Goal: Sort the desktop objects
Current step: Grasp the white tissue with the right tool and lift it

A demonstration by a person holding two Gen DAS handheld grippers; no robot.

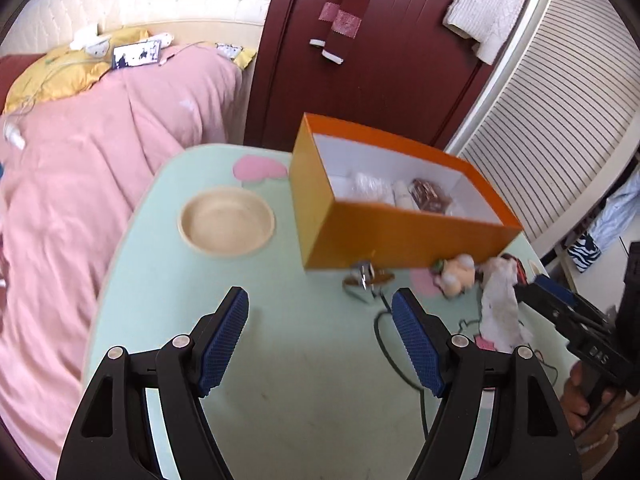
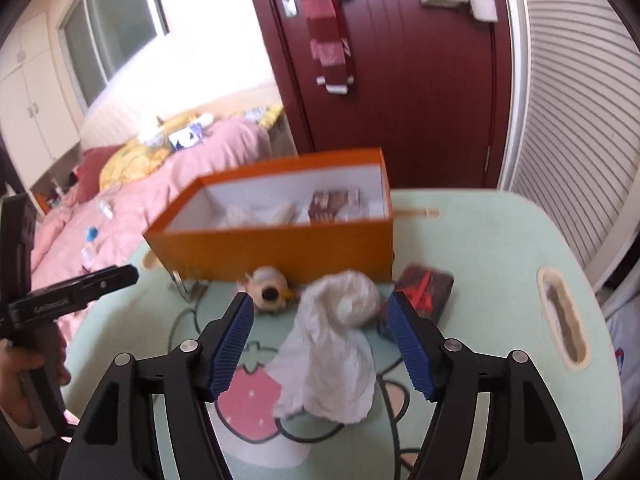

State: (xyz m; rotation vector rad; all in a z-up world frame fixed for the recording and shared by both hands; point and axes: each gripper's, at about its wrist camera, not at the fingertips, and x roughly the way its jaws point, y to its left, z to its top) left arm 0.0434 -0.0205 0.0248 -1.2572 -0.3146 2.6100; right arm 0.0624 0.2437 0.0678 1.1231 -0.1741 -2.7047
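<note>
The right tool (image 2: 320,340) sits nearest the lens, its blue pads apart with nothing pressed between them. A crumpled white bag (image 2: 332,344) lies right between and just ahead of them on the mint-green surface (image 2: 500,240), its long axis running away from the tool toward the orange box (image 2: 280,248). This puts the right hand best placed for it; a straight reach and a squeeze should do. Just beyond the bag sit a small plush toy (image 2: 270,292), touching or nearly touching the box wall, and to the right a dark packet with a red ribbon (image 2: 426,290).

The left tool (image 1: 320,340) is also apart and empty, over bare surface, with a metal clip (image 1: 364,276) ahead and to its right and a wooden bowl (image 1: 226,222) ahead-left.

Writing: the left handle shows pale lettering, too blurred to read surely.
</note>
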